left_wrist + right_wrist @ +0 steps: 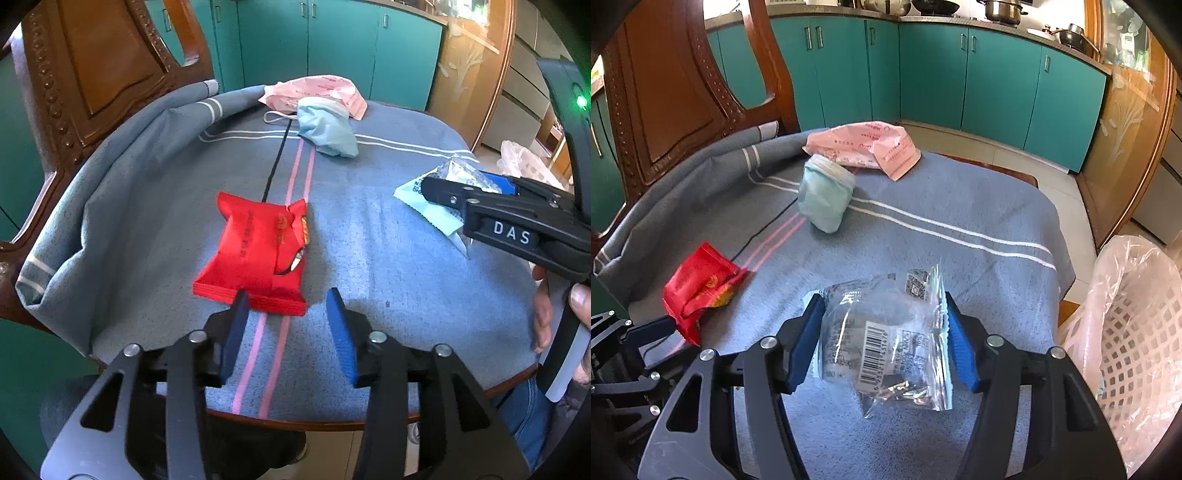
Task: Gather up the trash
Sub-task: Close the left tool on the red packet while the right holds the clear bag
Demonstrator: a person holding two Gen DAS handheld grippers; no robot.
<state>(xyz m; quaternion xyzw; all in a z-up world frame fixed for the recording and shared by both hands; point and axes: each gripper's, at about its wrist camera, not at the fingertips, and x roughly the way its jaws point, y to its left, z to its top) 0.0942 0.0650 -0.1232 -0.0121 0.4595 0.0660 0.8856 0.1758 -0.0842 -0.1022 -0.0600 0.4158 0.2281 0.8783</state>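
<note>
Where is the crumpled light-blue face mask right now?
In both views the crumpled light-blue face mask lies at the table's far side, against the pink plastic wrapper, beyond the red packet.

cloth (388, 258): grey-blue, with white double stripes, two pink lines and one black line
torn packet (255, 254): bright red, faint gold print
crumpled mask (327, 129): pale blue-green, white trim
far-edge bag (864, 147): pink, red lettering
clear wrapper (886, 339): see-through, black barcode on white label
gripper pads (958, 347): blue, on black arms
basket (1137, 350): white lattice under pinkish film
cabinets (997, 81): teal
</note>
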